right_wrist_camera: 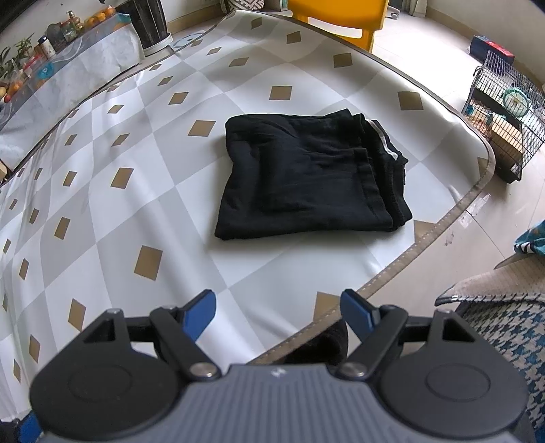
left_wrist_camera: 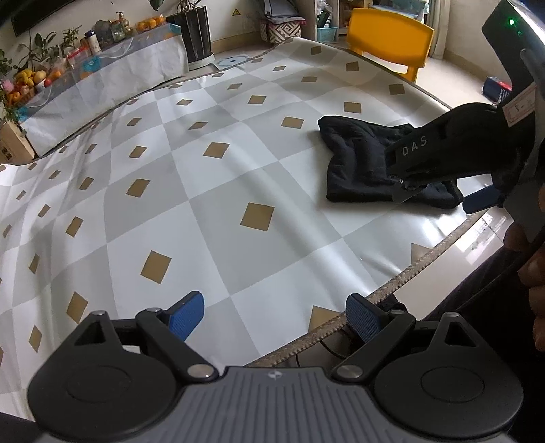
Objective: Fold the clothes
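Black garment point(right_wrist_camera: 306, 173), folded into a rough rectangle, lies on the checked tablecloth point(right_wrist_camera: 143, 177) near the table's right edge. From the left wrist view, the right gripper point(left_wrist_camera: 439, 196) hides part of it. Both the right gripper and the left gripper point(left_wrist_camera: 276, 317) stand with jaws spread wide, nothing between them. Garment type cannot be determined; a white stripe point(right_wrist_camera: 383, 139) shows along one fold.

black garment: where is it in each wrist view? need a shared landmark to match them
Left wrist: black garment at right of centre, partly hidden behind the right tool.
Right wrist: black garment at centre, fully visible, folded.
Shared landmark: yellow chair beyond the table's far edge.
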`<state>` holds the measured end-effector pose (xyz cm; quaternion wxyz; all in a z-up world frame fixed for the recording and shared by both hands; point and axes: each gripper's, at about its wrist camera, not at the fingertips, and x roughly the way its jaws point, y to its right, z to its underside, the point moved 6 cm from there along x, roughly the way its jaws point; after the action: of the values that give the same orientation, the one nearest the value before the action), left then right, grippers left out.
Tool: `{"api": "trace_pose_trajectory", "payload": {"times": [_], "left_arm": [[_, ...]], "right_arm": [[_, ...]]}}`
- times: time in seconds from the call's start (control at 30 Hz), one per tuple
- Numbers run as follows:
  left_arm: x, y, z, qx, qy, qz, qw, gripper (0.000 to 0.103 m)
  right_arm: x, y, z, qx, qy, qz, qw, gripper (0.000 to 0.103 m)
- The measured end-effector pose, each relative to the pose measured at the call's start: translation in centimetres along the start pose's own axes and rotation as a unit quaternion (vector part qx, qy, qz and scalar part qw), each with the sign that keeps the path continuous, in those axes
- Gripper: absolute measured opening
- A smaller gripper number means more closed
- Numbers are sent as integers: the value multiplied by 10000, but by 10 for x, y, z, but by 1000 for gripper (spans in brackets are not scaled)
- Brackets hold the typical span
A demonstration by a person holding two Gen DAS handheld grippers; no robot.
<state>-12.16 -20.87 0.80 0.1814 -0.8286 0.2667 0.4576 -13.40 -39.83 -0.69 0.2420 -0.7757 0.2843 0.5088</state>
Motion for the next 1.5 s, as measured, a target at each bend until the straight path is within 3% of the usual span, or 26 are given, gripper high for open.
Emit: {"api": "trace_pose_trajectory", "payload": {"times": [0.17,0.3,0.43,0.67,0.93,1.23,1.5], "left_arm": [[4,-6,3,-58,-200,13,9998,92],[-4,-9,1,-182,35,202,9996,98],[-9,-7,-4,-211,95,128,9996,99],[-1,3,-3,88,-344,96,9993,99],[-9,20,-2,310,-123,174,9993,99],[-15,14,1,-196,183,687,9973,99],[-7,13,10,0,97,501,9987,99]], "right_arm": [[0,-1,0,-4,1,4,10000,79],[0,-2,1,-27,16,30,10000,79],[-1,0,0,9,29,37,10000,79],[-1,3,0,139,44,-6,9999,79],[-1,3,0,130,43,-8,9999,79],[-1,1,1,77,59,24,9999,79],[-1,0,3,38,55,43,10000,79]]}}
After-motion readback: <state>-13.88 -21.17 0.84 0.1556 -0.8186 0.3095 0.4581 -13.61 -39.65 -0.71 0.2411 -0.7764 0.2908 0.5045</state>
